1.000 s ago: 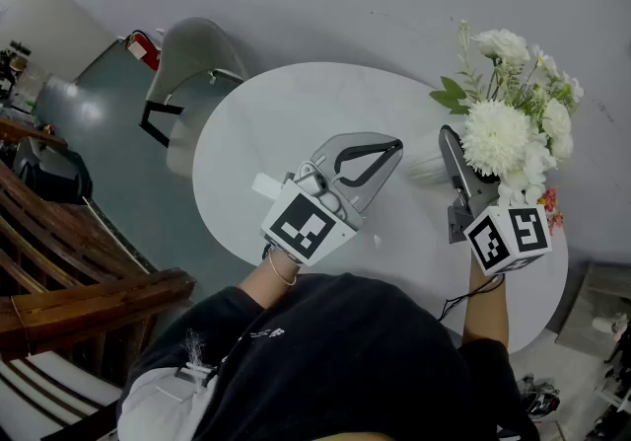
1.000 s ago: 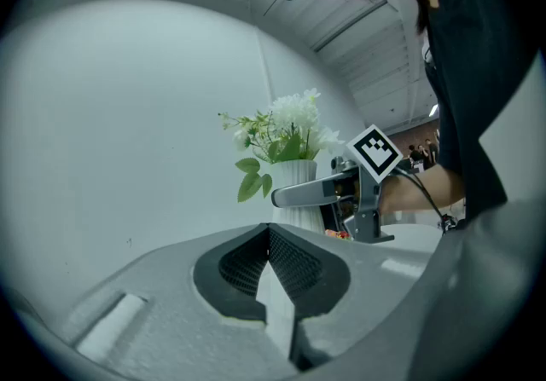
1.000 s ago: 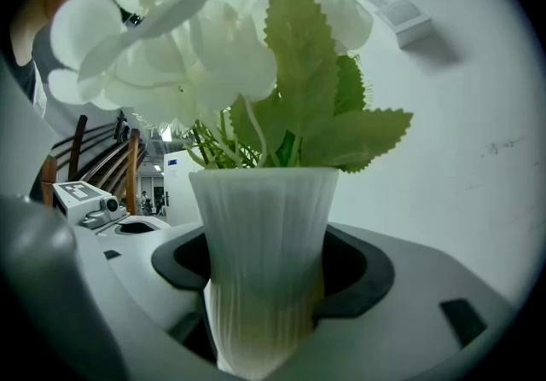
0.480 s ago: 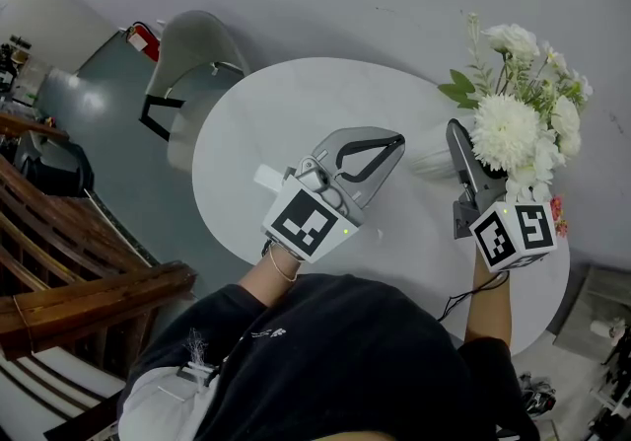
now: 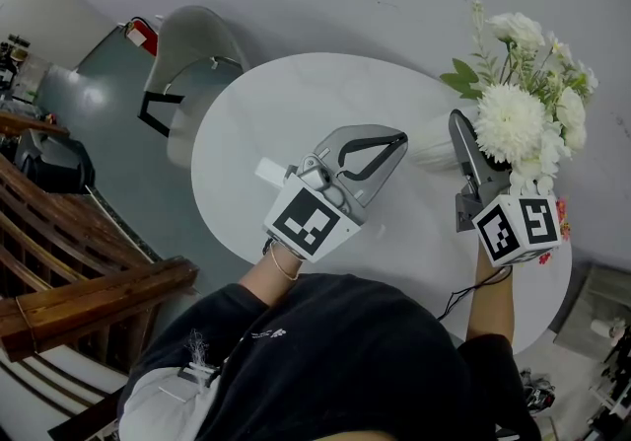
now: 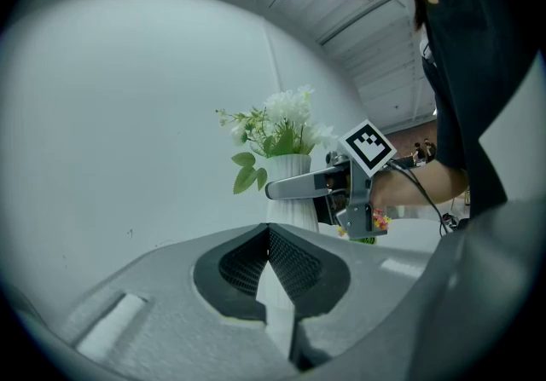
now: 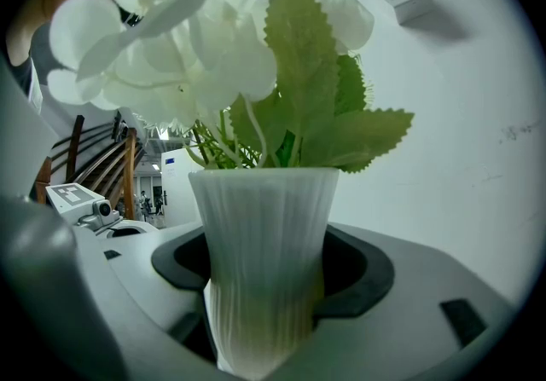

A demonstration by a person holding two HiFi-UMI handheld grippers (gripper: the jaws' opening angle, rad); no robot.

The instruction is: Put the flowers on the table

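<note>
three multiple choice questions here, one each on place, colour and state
1. Where is the vase? A on the floor; B between the right gripper's jaws; C on a shelf.
2. What colour is the vase? A red; B black; C white.
3. How do the left gripper's jaws stand? A together, empty; B wide apart; C on a stem.
Answers: B, the jaws press its sides; C, its ribbed wall is white; A, the tips meet on nothing.
</note>
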